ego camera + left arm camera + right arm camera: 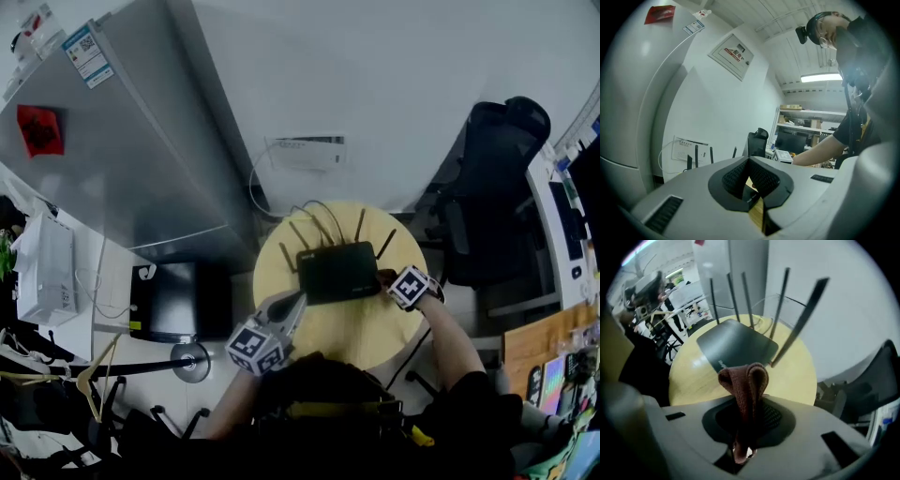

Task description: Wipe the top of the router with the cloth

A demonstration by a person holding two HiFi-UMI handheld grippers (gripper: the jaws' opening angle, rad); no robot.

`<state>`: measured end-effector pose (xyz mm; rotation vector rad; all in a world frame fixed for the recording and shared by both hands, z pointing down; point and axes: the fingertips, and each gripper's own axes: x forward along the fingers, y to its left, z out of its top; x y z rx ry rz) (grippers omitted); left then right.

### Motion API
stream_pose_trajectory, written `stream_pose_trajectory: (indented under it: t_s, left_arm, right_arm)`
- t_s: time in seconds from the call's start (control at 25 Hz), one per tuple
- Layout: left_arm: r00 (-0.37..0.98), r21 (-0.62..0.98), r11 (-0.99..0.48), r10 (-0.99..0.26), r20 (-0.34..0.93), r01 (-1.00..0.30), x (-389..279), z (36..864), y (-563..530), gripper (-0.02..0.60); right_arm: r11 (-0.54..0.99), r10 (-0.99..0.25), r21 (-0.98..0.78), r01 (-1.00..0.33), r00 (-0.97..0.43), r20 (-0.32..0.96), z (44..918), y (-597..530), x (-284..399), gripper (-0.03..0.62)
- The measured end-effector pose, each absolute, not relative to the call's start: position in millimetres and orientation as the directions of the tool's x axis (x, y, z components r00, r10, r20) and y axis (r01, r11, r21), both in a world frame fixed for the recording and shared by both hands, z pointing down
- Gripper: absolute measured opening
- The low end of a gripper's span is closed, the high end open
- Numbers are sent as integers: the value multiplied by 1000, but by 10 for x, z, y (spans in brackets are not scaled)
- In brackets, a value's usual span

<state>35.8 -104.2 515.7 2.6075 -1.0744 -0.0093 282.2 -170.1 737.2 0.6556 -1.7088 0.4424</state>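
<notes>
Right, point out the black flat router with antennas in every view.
Head view: black flat router, centre, on the round yellow table.
Left gripper view: low centre, a sliver past the left tool; antennas further left.
Right gripper view: upper centre, beyond the brown cloth.
Shared landmark: the table.

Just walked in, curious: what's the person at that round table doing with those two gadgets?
A person stands over a round yellow table with a black router on it, holding a gripper in each hand. The right gripper is clamped on a brown cloth at the router's right edge. The left gripper, jaws together and empty, points at the router's near left corner.
</notes>
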Motion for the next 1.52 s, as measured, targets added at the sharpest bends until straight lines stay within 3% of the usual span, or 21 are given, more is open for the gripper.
stream_pose_trajectory:
  t_s: [0.2,0.4,0.56,0.76,0.96,1.12,1.52]
  left_arm:
    - [680,284,-629,-720,138,-724,342,5211,-1043,-3]
    - [628,281,-575,-761,160,-768,306,5234,-1047,-3]
    - [600,289,-542,-781,173,-789,256,5264,-1001,-3]
    - [575,293,-514,-797,184,-806,158,5288,-980,-3]
    - [575,292,-520,-804,151,-803,114,5257,-1001,-3]
    - [611,299,-556,-780,135,-775,178,5265,-981,-3]
    - [656,289,-602,-740,146,-744,246,5265,-962,-3]
  right_arm:
    - [592,-75,-53,-804,-121,990,7671,-1859,3109,63]
    - [555,-15,-108,-825,-139,990,7881,-2014,3006,63]
    - [633,-13,-99,-768,-139,990,7927,-2080,2839,63]
    - [869,-10,-62,-490,-144,990,7936,-1944,2619,63]
    - [944,-9,-10,-331,-57,998,7946,-1830,2663,63]
    - [948,10,-30,-316,-65,998,7949,-1725,2620,63]
    - [896,67,-89,-435,-66,996,7953,-1351,2666,63]
